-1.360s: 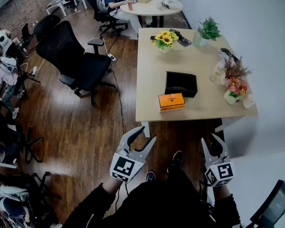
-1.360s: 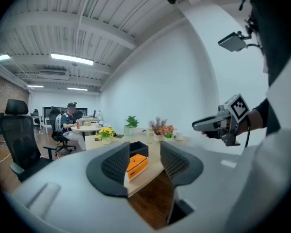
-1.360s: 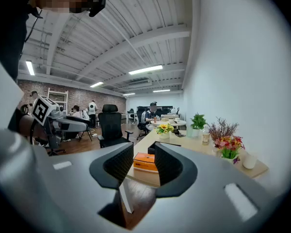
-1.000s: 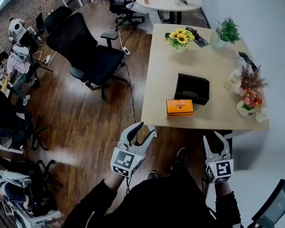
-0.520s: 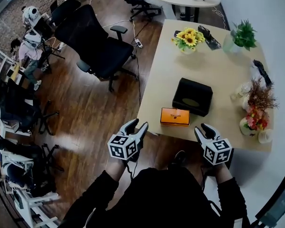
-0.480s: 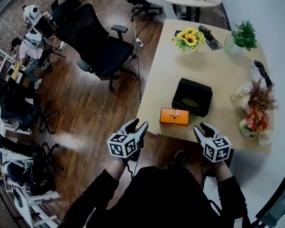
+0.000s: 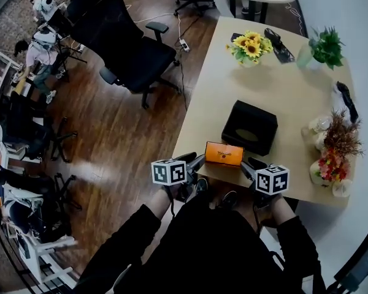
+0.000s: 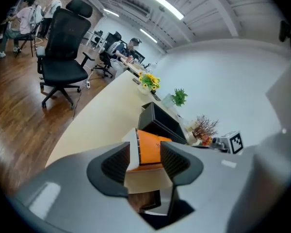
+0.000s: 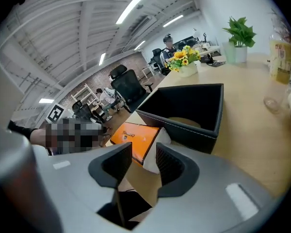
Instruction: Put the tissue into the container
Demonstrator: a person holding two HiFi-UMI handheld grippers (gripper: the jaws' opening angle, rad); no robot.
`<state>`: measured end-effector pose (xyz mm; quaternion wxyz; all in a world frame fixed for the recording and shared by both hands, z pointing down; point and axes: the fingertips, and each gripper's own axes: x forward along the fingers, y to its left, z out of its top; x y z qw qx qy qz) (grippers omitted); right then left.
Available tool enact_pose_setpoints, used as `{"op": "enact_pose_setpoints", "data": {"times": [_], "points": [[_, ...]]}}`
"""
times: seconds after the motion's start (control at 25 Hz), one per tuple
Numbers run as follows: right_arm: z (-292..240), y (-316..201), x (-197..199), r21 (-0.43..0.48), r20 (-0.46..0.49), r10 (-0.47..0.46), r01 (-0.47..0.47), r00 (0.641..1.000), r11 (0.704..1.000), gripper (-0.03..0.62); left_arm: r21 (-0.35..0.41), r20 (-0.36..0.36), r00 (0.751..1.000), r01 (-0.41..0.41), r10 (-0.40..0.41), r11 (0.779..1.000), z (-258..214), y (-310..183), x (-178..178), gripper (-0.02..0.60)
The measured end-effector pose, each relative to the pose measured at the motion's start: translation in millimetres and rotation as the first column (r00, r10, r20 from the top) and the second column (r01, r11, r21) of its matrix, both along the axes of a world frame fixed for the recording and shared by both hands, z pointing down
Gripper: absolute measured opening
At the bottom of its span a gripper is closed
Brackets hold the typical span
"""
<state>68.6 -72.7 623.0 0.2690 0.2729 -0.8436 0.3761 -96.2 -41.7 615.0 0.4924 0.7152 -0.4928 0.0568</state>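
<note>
An orange tissue box lies at the near edge of the wooden table. Just behind it stands a black open-topped container. My left gripper hovers at the box's left end and my right gripper at its right end. In the left gripper view the left gripper is open, and the box lies just beyond its tips, untouched. In the right gripper view the right gripper is opening, and the box and container lie ahead. Nothing is pressed between its pads.
A sunflower vase, a green plant and dried and pink flowers stand along the table's far and right sides. A black office chair stands left of the table on the wood floor. People sit at desks farther off.
The view has closed in on the table. Both grippers have come up and forward from beside the body to the table's near edge, on either side of the orange box.
</note>
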Motion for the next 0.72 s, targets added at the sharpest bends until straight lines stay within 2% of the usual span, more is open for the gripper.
{"op": "enact_pose_setpoints", "data": {"times": [0.32,0.48,0.56,0.72], "points": [[19.4,-13.7,-3.1,-0.074,-0.039,0.067,-0.069,0.997,0.995,0.156,-0.069,-0.036,0.995,-0.099,0.097,0.993,30.6,-17.4,20.5,0.179],[26.9,-7.4,-10.5,-0.129,-0.032,0.044,-0.047,0.999,0.99,0.155,-0.094,-0.04,0.99,-0.136,0.132,0.986,38.5,-18.3,25.3,0.178],[29.3,-3.1,-15.7,-0.159,-0.01,0.04,-0.041,0.999,0.986,0.114,-0.099,-0.049,0.989,-0.147,0.142,0.984,39.9,-17.0,25.8,0.176],[30.8,-0.3,-17.9,-0.206,0.01,0.042,-0.039,0.999,0.978,0.094,-0.093,-0.06,0.985,-0.17,0.165,0.981,42.7,-16.0,26.7,0.163]]}}
